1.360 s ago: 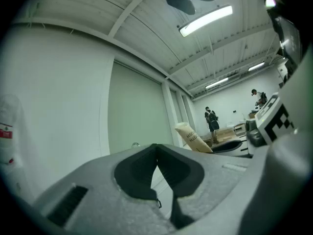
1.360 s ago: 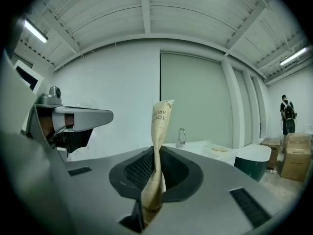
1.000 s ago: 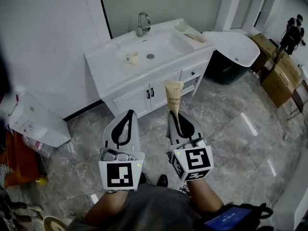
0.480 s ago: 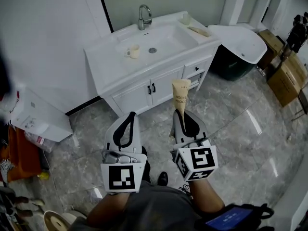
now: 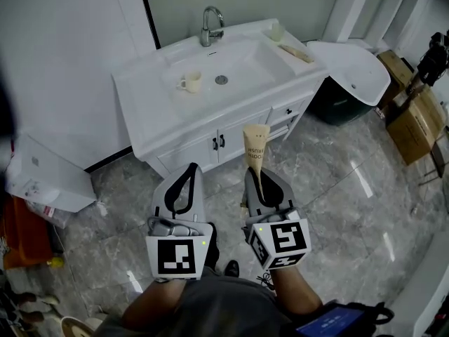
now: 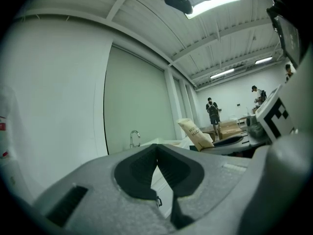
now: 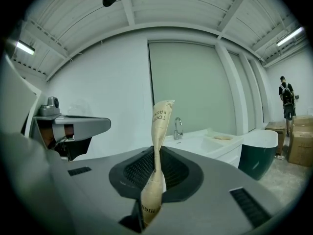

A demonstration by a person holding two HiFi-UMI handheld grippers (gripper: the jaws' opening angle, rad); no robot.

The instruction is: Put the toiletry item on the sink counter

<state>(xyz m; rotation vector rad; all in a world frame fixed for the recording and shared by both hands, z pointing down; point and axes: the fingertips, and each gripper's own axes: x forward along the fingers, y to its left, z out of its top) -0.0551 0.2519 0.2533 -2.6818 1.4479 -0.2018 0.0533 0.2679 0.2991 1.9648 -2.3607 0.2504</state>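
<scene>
One toiletry item is in play: a tan paper toothbrush packet (image 5: 255,146). It stands upright in the right gripper (image 5: 257,176), whose jaws are clamped on its lower end, leaving most of its length unsupported above. It hangs in the air over the marble floor (image 5: 337,188), in front of the white vanity and well apart from the sink surface (image 5: 140,100). The left gripper (image 5: 184,182), just beside the right, is pressed shut with nothing between its jaws. A cup (image 5: 189,83) sits in the basin near the drain, with the faucet (image 5: 210,25) behind it.

Risk assessment: the hold is narrow and at one end of a thin, limp packet. A quick swing toward the vanity could make it pivot or slip out and drop to the floor. If it is let go near the basin rim, it may slide in or knock the cup. The bare stretch left of the basin looks safer.
</scene>
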